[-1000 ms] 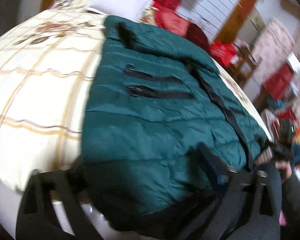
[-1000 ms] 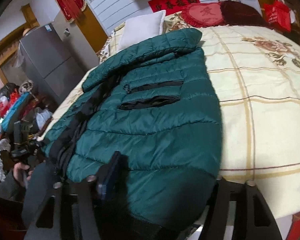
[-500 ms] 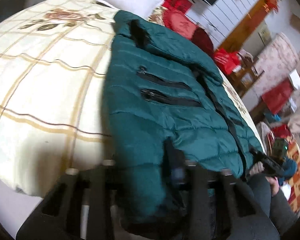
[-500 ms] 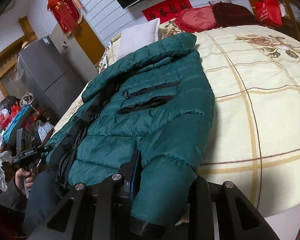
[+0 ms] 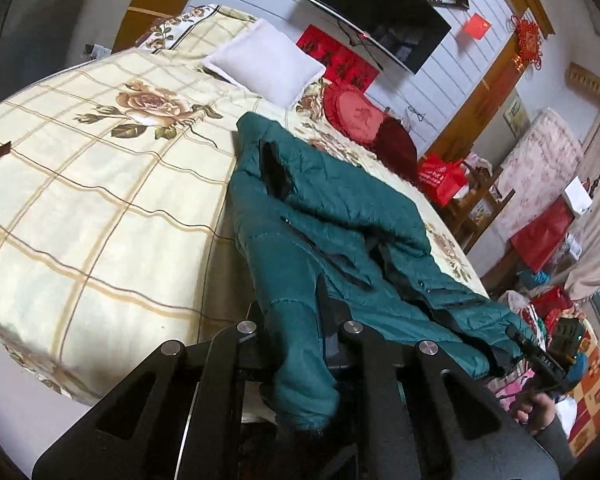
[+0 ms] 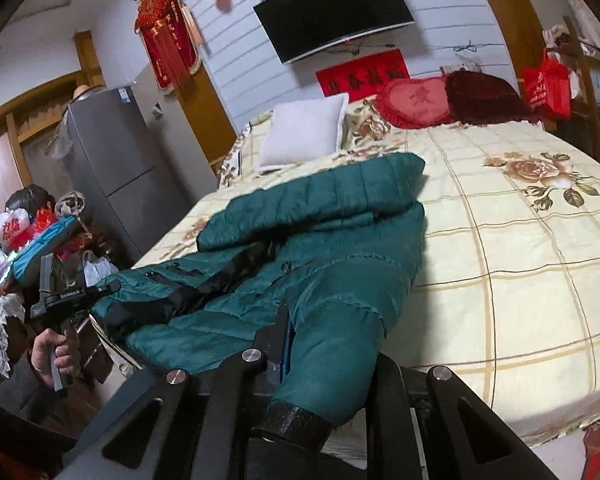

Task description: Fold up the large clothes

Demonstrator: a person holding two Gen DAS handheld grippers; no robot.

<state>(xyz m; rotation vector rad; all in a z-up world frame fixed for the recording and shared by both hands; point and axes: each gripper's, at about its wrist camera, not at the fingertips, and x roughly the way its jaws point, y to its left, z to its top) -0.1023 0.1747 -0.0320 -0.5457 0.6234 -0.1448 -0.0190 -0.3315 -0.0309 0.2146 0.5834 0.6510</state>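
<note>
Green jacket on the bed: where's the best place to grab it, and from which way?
Probably the sleeve, just above its black cuff. It is the thin part of the puffy green jacket and it hangs off the edge of the bed. So come from the foot of the bed, as the right hand-held gripper does.

A dark green quilted jacket (image 6: 324, 240) is spread lengthwise on the bed. Its front is turned up, and both black-cuffed sleeves are lifted.
</note>
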